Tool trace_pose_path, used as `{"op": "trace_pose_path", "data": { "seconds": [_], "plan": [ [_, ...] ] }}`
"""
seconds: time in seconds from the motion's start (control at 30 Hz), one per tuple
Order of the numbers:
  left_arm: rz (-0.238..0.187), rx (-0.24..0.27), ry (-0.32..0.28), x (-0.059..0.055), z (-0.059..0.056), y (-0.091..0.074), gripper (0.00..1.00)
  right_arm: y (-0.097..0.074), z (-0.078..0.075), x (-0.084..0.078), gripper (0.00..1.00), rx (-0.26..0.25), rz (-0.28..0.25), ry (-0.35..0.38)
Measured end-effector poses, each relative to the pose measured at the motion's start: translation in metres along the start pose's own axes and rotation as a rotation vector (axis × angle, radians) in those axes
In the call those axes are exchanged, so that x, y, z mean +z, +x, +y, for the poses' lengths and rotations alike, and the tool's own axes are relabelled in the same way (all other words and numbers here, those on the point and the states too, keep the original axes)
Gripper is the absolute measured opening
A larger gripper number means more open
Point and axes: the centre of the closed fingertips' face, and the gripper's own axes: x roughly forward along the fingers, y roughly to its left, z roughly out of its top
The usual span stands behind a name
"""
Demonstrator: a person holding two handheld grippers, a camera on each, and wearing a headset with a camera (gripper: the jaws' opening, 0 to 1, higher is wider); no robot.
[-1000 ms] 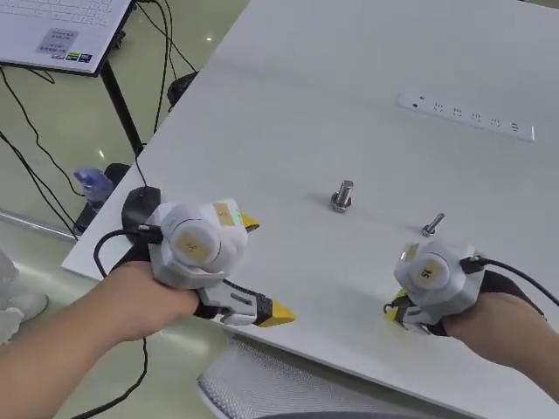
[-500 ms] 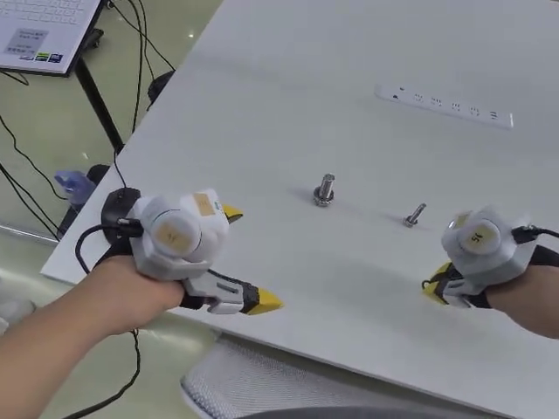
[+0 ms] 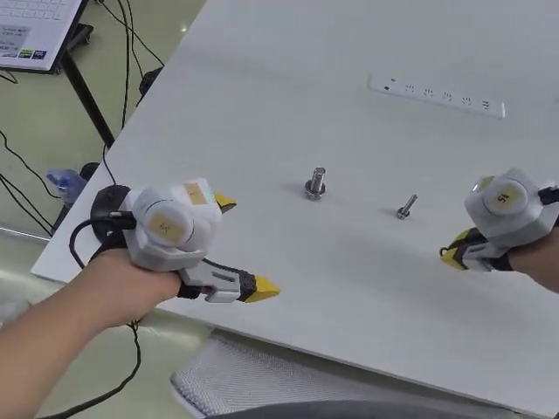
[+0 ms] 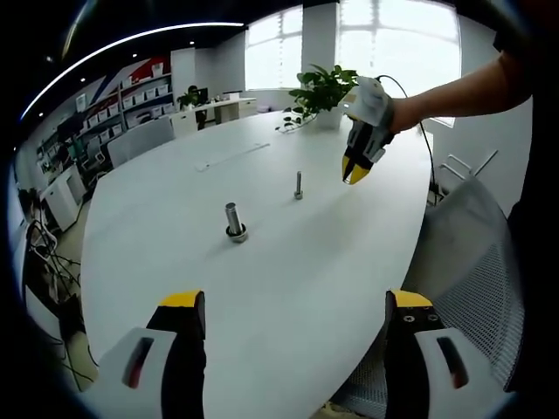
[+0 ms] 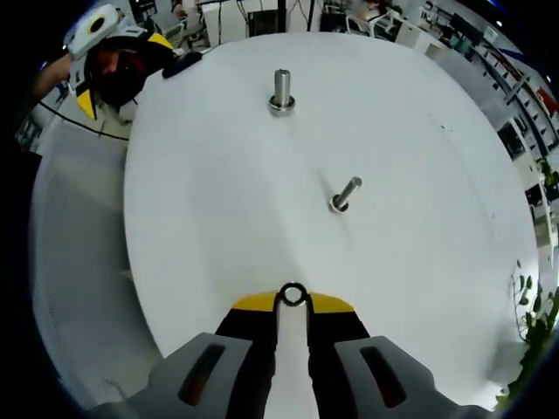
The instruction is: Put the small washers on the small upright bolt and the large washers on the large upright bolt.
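R1: Since a second ago the right tongs (image 3: 454,255) have shifted from just in front of the small bolt (image 3: 405,207) out to its right side, and are now apart from it. The left tongs (image 3: 244,245) sit roughly where they were, near the counter (image 3: 288,87) edge.

R2: State of the tongs?

R1: The right pair is closed on a small washer (image 5: 293,295), pinched by its rim at the very tips, with the hole facing up the jaws. The left pair is spread wide and holds nothing.

R2: Handling notes on the washer?

R1: My judgement: a thin metal ring, light, rigid and smooth, so it could slip or twist out of a pinch. The edge grip leaves the hole free for the shank, so it is best kept as it is.

R2: Targets?

R1: The small bolt stands on its head, ahead of the right tongs. The large bolt (image 3: 315,183) stands to its left, between the two tongs.

R2: Holders and contents?

R1: The bolts are the holders here. The small bolt's shank looks bare. The large bolt has a collar at its foot; I cannot tell whether that is its head or a washer already on it.
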Motion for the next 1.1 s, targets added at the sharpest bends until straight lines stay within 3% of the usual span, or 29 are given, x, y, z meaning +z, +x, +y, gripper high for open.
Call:
{"op": "trace_pose_path", "data": {
  "seconds": [0.2,0.4,0.73,1.1],
  "plan": [
    [0.005,0.002,-0.002,0.0,0.0,0.001,0.85,-0.006,-0.025,0.018,0.12,-0.03,-0.011,-0.01],
    [0.008,0.0,-0.001,-0.001,0.0,0.001,0.84,-0.008,-0.038,0.031,0.12,-0.035,-0.022,-0.013],
    [0.017,0.005,-0.001,-0.004,0.002,-0.001,0.84,-0.004,-0.048,0.06,0.12,-0.025,-0.04,-0.051],
    [0.015,-0.004,-0.003,-0.002,0.001,-0.003,0.83,0.008,-0.049,0.073,0.12,-0.005,-0.037,-0.084]
  ]
}}
